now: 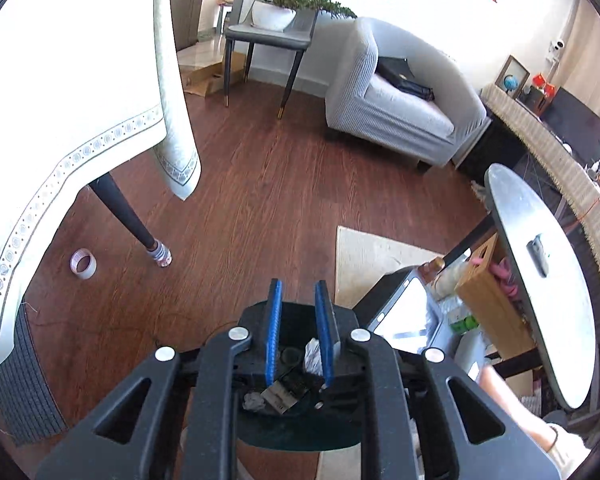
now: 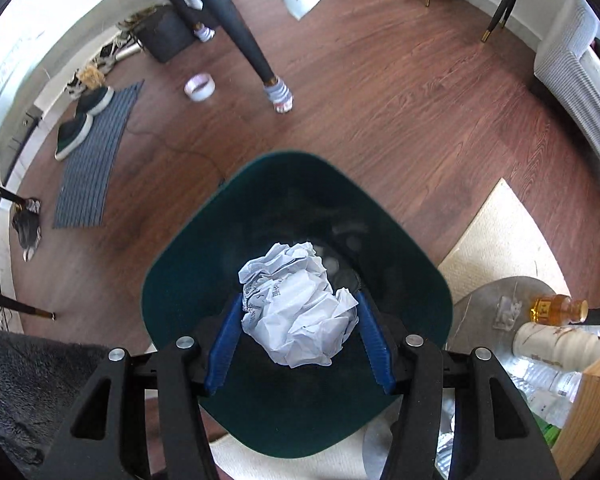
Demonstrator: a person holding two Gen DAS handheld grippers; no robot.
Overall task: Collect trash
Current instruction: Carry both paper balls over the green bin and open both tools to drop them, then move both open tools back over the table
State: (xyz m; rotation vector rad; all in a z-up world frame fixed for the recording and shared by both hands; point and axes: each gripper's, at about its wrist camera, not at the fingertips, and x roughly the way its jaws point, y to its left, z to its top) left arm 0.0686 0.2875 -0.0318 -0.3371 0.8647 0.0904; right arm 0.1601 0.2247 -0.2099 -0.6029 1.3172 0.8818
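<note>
A dark green bin (image 2: 204, 280) stands on the wooden floor right under both grippers. My right gripper (image 2: 299, 296) points steeply down over the bin's mouth. It is shut on a large crumpled ball of white printed paper (image 2: 300, 312), with a blue pad pressing on each side. My left gripper (image 1: 299, 283) hangs higher above the same bin (image 1: 260, 436). Its blue pads stand a narrow gap apart with nothing between them. Down inside the bin lie a crumpled white scrap (image 1: 313, 356), a smaller grey wad (image 1: 254, 402) and a flat card (image 1: 280, 396).
A roll of tape (image 2: 199, 87) lies on the floor near a sock-tipped table leg (image 2: 278, 98). A beige rug (image 2: 500, 240) and a low round table (image 1: 540, 280) with bottles (image 2: 556, 344) flank the bin. A grey armchair (image 1: 400, 112) stands beyond; a mat with shoes (image 2: 92, 160) lies left.
</note>
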